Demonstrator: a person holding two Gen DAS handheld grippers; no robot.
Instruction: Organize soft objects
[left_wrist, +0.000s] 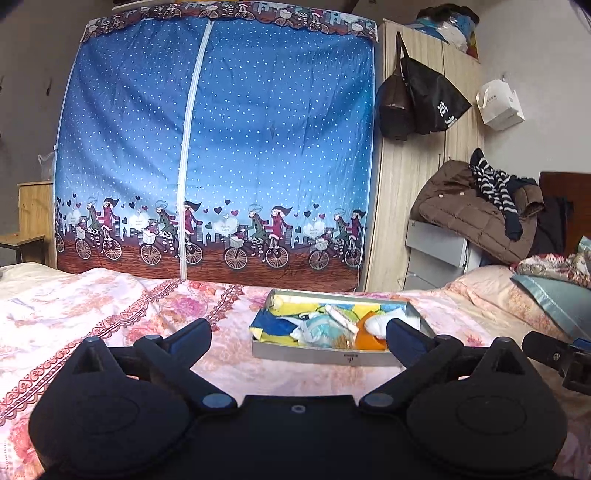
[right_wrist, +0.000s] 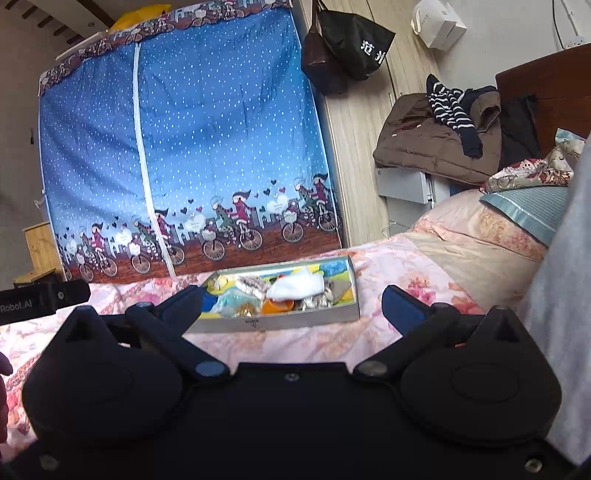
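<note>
A shallow grey box lies on the pink floral bedspread, filled with several soft items in yellow, blue, orange and white. A white sock rests on top of the pile. My left gripper hovers just in front of the box, wide open, nothing between its fingers. My right gripper also stands open before the box with nothing held. The right gripper's finger shows at the right edge of the left wrist view, and the left gripper's finger at the left edge of the right wrist view.
A blue fabric wardrobe with a bicycle print stands behind the bed. A wooden wardrobe with hanging dark bags is to its right. Coats are piled on grey boxes, with pillows at the right.
</note>
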